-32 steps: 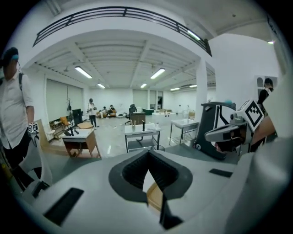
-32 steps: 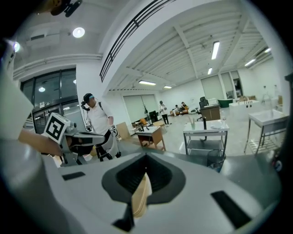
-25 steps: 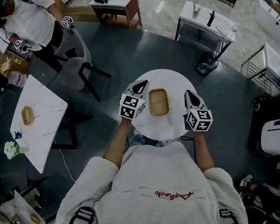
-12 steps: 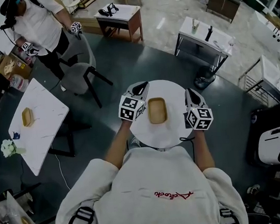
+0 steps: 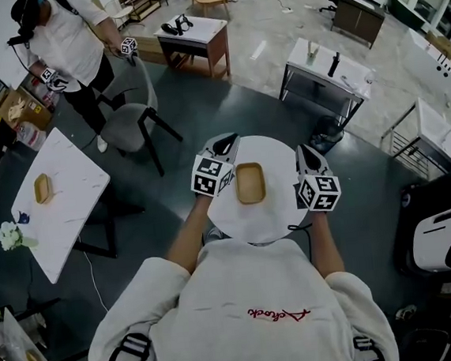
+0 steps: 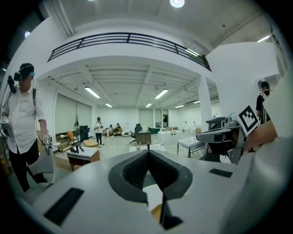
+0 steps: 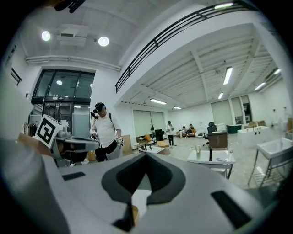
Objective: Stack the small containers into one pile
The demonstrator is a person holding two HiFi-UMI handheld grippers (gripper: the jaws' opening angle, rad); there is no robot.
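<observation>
The wooden container [image 5: 250, 183], long axis running up the frame, is seen at centre on the round table [image 5: 273, 143] between the left gripper [image 5: 224, 145] and right gripper [image 5: 303, 157], both pressed together, empty.

The tan oblong container [image 5: 249, 183] sits upright, centred on the round table [image 5: 274, 211].

Place: an open lab hall is serving as a recording space.
Overhead: strip lights [image 6: 92, 93] are glowing beneath a railed mezzanine [image 6: 128, 39].
Furniture: work tables [image 5: 329, 59] and a chair [image 5: 128, 114] are standing scattered across the dark floor [image 5: 225, 96].
People: another person [image 5: 66, 44] is wearing a headset and holding marker-cube grippers [image 5: 128, 45].
</observation>
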